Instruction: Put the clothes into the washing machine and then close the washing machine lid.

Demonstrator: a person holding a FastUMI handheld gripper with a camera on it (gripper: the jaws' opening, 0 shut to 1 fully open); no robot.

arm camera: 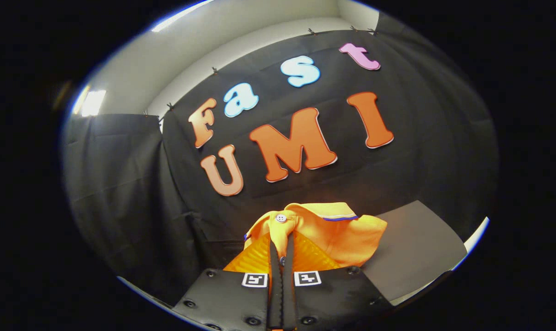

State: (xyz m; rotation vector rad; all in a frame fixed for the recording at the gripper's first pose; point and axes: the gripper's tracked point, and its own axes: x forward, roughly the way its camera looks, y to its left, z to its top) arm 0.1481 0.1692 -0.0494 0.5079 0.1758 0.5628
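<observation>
An orange shirt (323, 230) with a white button and a blue-edged collar is pinched between the closed fingers (281, 250) of the gripper and held up before the black booth wall (121, 184). A grey surface (411, 248) is seen beyond, to the right. No readable label is seen on the shirt.

I see orange garment (333, 230) bunched just ahead of claw (281, 257), lifted off grey bench surface (415, 248). Collar with thin blue-and-white trim faces up, white button near placket visible, second small button lower down between fingers. Fabric folded and crumpled, one flap spread toward right over bench edge. Both fingers pressed together on placket fold, cloth pinched between them. I cannot tell garment's full shape; lower part hidden behind claw.
</observation>
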